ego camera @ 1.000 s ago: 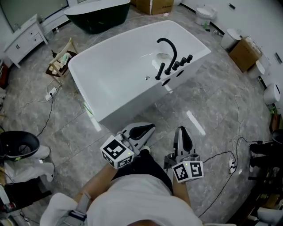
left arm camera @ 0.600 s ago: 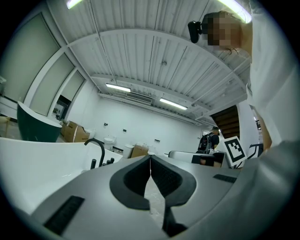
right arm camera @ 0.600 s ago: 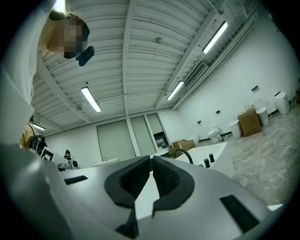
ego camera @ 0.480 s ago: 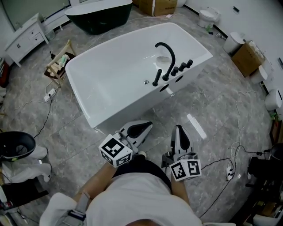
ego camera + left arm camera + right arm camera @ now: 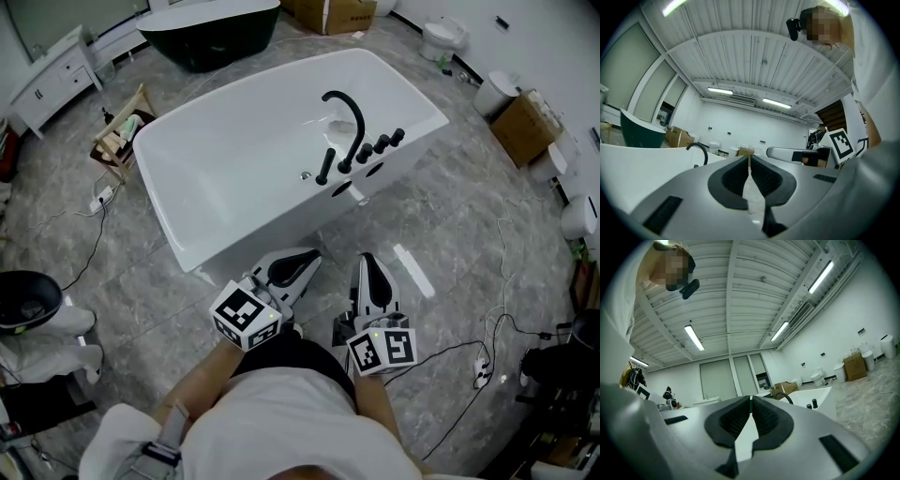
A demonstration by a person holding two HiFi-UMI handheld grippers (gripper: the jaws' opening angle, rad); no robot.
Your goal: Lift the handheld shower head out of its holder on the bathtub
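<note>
A white bathtub stands on the grey floor ahead. On its near rim a slim black handheld shower head stands upright in its holder. Beside it are the arched black spout and a row of black knobs. My left gripper and right gripper are held side by side, level, short of the tub's near wall. Both are shut with nothing between the jaws. The left gripper view shows shut tips and the spout beyond; the right gripper view shows shut tips, spout and knobs.
A dark green tub stands at the back, with a white cabinet and a wooden crate to the left. Cardboard boxes and toilets line the right. Cables trail on the floor. A black basin sits at left.
The tub and its fittings have slid lower and slightly left in the head view as the person came nearer. Both grippers moved forward with them, still shut and empty.
</note>
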